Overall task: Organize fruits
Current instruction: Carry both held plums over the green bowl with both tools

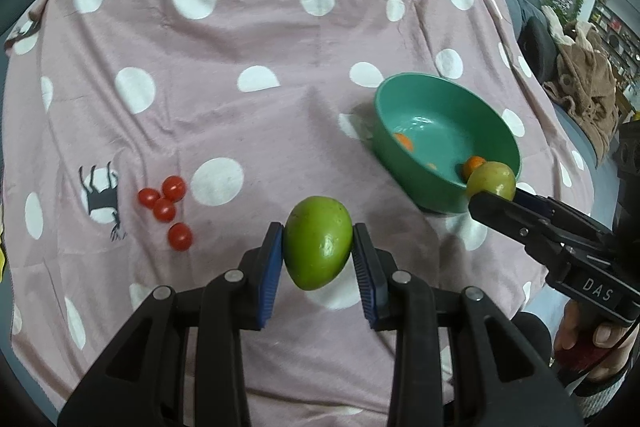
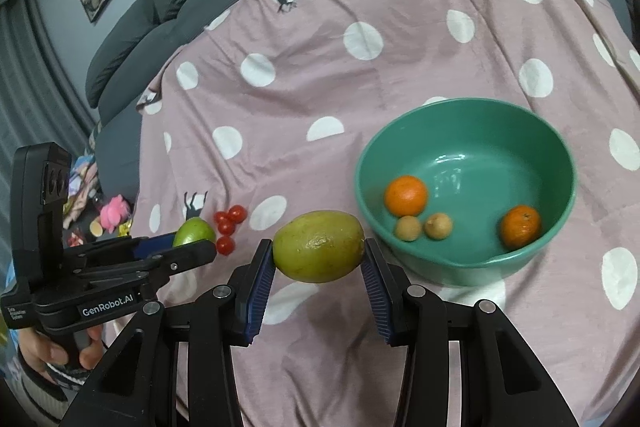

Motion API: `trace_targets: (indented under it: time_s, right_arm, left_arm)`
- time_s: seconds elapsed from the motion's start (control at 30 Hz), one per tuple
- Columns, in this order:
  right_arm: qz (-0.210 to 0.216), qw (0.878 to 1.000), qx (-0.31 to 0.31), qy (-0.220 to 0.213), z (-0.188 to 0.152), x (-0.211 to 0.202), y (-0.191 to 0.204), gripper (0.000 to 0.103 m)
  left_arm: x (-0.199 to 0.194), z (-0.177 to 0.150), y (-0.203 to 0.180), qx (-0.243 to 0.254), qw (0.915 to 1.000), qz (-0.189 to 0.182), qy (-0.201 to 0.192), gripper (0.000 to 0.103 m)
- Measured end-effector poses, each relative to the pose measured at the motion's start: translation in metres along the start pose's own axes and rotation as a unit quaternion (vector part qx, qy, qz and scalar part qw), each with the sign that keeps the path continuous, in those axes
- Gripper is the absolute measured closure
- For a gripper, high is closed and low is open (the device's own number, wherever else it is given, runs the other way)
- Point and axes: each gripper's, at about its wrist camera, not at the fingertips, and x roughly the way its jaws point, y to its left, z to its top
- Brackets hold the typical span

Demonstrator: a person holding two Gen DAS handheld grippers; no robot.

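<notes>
Right gripper (image 2: 318,267) pinches a yellow-green mango (image 2: 319,246) crosswise — the teal bowl (image 2: 460,269) sits just right; left gripper (image 1: 318,263) clamps a green mango (image 1: 318,243).

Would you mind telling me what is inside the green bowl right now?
The green bowl holds two oranges and two small tan fruits on its floor. The near wall hides only a thin strip of the floor along the front edge.

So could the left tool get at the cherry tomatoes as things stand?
Probably not yet: the left tool is shut on a green fruit. The cherry tomatoes lie uncovered on the blanket, so the path itself looks free.
</notes>
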Motion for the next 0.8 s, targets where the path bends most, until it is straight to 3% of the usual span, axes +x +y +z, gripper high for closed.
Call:
trace_targets:
  time_s: [0.8]
  right_arm:
    - [-0.050, 0.997, 0.054, -0.031, 0.007, -0.012, -0.067, 0.057]
  left_arm:
    - [0.061, 0.052, -0.078, 0.070, 0.9956, -0.060, 0.011, 0.069]
